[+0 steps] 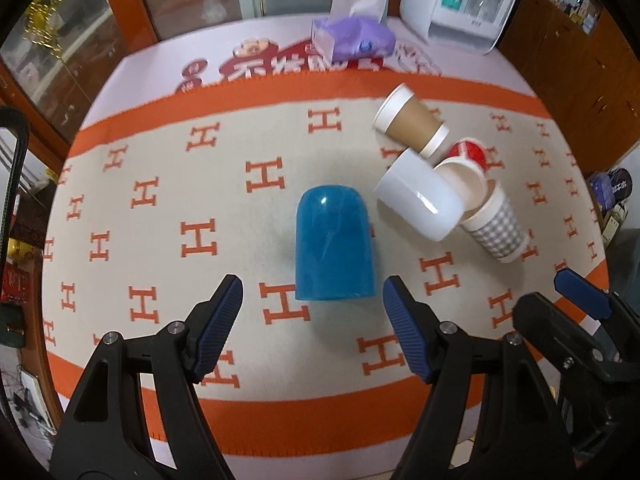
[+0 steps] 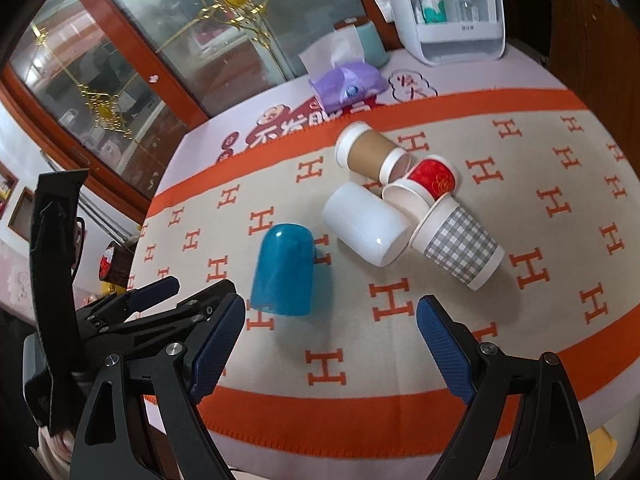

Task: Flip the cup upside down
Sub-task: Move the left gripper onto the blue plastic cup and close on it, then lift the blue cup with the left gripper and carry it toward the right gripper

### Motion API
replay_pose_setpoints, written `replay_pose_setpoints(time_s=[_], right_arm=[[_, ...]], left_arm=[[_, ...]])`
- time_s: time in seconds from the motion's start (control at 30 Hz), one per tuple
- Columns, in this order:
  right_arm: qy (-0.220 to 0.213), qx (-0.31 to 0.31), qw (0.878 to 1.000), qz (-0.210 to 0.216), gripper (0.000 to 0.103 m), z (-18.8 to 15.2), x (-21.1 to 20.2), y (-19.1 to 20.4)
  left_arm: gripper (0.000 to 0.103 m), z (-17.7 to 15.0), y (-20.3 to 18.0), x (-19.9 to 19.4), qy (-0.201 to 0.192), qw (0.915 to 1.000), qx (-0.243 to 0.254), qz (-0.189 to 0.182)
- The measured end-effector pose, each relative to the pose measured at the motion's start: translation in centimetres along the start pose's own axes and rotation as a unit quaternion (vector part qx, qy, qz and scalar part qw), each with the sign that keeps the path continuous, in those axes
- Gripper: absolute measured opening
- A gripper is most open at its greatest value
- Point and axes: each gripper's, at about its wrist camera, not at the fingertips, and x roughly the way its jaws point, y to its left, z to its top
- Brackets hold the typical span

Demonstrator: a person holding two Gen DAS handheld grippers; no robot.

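A blue plastic cup (image 1: 334,244) stands upside down, mouth on the cloth, in the middle of the table; it also shows in the right wrist view (image 2: 285,270). My left gripper (image 1: 312,300) is open and empty, just in front of the cup, with its jaws wider than the cup. My right gripper (image 2: 332,324) is open and empty, to the right of the blue cup and nearer than it. The right gripper's tip shows at the right edge of the left wrist view (image 1: 580,292).
A pile of cups lies on its side to the right: a white cup (image 1: 420,196), a brown paper cup (image 1: 412,122), a red cup (image 1: 470,152) and a grey checked cup (image 1: 494,224). A purple tissue pack (image 1: 352,38) and a white organizer (image 1: 460,0) stand at the back. The orange-and-cream cloth (image 1: 160,220) covers the table.
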Motion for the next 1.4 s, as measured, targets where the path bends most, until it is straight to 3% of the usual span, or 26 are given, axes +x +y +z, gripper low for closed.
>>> replay_pose_setpoints(time_s=[0.37, 0.63, 0.9, 1.07, 1.4], right_arm=[[0.046, 0.050, 0.997, 0.021, 0.088, 1.2, 8.4, -3.1], [0.075, 0.075, 0.994, 0.024, 0.087, 0.5, 11.4, -4.3], [0.084, 0.089, 0.992, 0.020, 0.087, -0.2, 12.4, -5.7], [0.088, 0.093, 0.992, 0.018, 0.087, -0.6, 12.4, -6.3], [0.086, 0.097, 0.991, 0.021, 0.087, -0.8, 11.4, -6.6]], left_arm=[[0.070, 3.1, 1.1, 8.4, 0.086, 0.9949, -0.013, -0.051], [0.071, 4.3, 0.1, 12.1, 0.125, 0.9885, -0.021, -0.083], [0.071, 5.0, -0.7, 15.4, 0.147, 0.9844, -0.032, -0.091], [0.066, 5.0, -0.4, 16.3, 0.144, 0.9824, -0.054, -0.107], [0.065, 3.7, -0.7, 13.2, 0.109, 0.9890, -0.018, -0.098]])
